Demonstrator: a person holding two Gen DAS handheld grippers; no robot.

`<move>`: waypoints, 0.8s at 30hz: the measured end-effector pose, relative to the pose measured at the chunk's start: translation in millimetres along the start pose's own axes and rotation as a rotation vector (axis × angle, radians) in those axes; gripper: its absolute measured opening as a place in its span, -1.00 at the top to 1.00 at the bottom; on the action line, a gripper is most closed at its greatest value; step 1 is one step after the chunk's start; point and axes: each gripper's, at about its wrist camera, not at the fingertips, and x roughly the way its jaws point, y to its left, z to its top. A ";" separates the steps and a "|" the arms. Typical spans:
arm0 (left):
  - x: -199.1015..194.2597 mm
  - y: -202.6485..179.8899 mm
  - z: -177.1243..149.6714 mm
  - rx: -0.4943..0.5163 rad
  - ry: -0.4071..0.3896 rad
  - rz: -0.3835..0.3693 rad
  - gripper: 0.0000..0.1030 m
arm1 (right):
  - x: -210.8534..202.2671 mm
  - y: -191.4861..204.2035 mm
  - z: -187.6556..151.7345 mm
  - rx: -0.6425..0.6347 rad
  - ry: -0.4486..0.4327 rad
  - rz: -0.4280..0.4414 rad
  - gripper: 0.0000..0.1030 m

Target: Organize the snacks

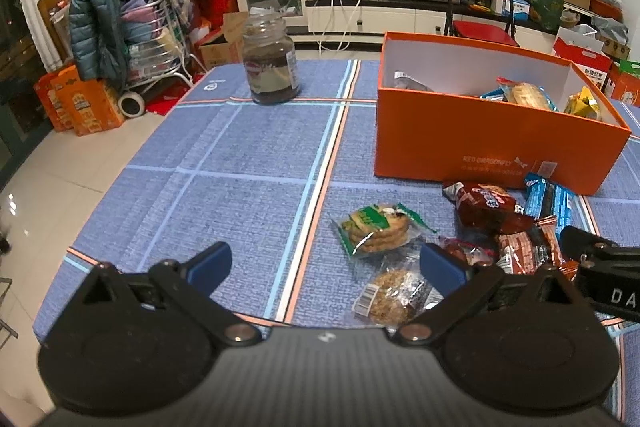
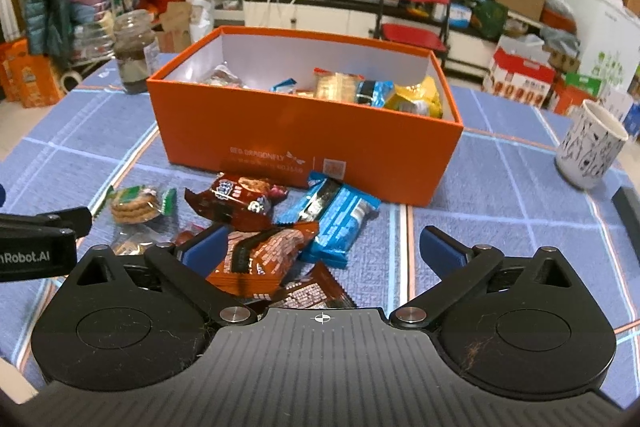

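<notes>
An orange box stands on the blue checked tablecloth and holds several wrapped snacks. In front of it lie loose snacks: a green-wrapped stack of cookies, a clear-wrapped round cake, a dark red packet, a blue packet and a brown brick-patterned packet. My left gripper is open over bare cloth, with the cookies and the cake just inside its right finger. My right gripper is open above the pile; the brick-patterned packet lies beside its left pad, not pinched.
A dark glass jar stands at the far left of the table. A patterned white mug sits at the right. The table edge curves along the left. Behind the table are a red folding chair and room clutter.
</notes>
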 end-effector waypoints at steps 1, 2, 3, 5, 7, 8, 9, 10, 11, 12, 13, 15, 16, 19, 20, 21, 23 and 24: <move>0.0 -0.1 -0.1 0.000 0.000 0.000 -0.93 | 0.7 -0.1 -0.3 0.000 0.003 -0.005 -0.84; 0.0 -0.2 0.0 0.001 0.001 0.000 -0.93 | 1.4 -0.1 -0.5 -0.001 0.006 -0.011 -0.84; 0.0 -0.2 0.0 0.001 0.002 -0.001 -0.93 | 2.1 0.2 -0.6 -0.003 0.010 -0.013 -0.85; 0.3 -0.2 -0.1 0.001 0.002 -0.001 -0.93 | 3.4 0.5 -1.0 -0.004 0.017 -0.015 -0.85; 0.3 -0.1 -0.3 0.001 0.002 -0.001 -0.93 | 3.8 1.4 -1.1 -0.008 0.019 -0.014 -0.85; 0.3 -0.2 -0.2 0.001 0.003 -0.002 -0.93 | 3.8 1.9 -1.2 -0.010 0.019 -0.014 -0.85; 0.4 -0.3 -0.3 0.002 0.004 -0.003 -0.93 | 4.0 1.8 -0.9 -0.011 0.020 -0.013 -0.85; 0.4 -0.3 -0.6 0.002 0.004 -0.003 -0.93 | 4.2 2.2 -0.9 -0.012 0.021 -0.014 -0.85; 0.6 -0.3 -0.8 0.003 0.003 -0.004 -0.93 | 4.4 2.5 -1.0 -0.014 0.023 -0.015 -0.85; 0.6 -0.5 -1.0 0.004 0.004 -0.005 -0.93 | 4.8 2.7 -1.3 -0.015 0.025 -0.016 -0.85; 0.6 -0.5 -1.0 0.004 0.004 -0.005 -0.93 | 4.6 3.2 -1.4 -0.015 0.026 -0.017 -0.85; 0.4 -0.9 -1.5 0.005 0.005 -0.006 -0.93 | 4.7 3.5 -1.6 -0.018 0.028 -0.020 -0.85; 0.4 -0.9 -1.5 0.005 0.005 -0.006 -0.93 | 4.9 3.7 -1.6 -0.021 0.029 -0.023 -0.85; 0.5 -0.8 -1.3 0.004 0.005 -0.006 -0.93 | 5.0 4.6 -1.7 -0.026 0.029 -0.032 -0.85; 0.5 -0.8 -1.4 0.004 0.005 -0.006 -0.93 | 5.0 4.6 -1.8 -0.025 0.029 -0.031 -0.85; 0.6 -0.5 -1.0 0.005 0.005 -0.005 -0.94 | 4.9 4.7 -1.8 -0.025 0.030 -0.031 -0.85; 0.7 -0.7 -1.3 0.006 0.006 -0.005 -0.94 | 5.1 5.2 -2.0 -0.028 0.031 -0.035 -0.85; 1.1 -0.6 -1.5 0.007 0.007 -0.005 -0.94 | 4.9 5.6 -2.0 -0.030 0.032 -0.036 -0.85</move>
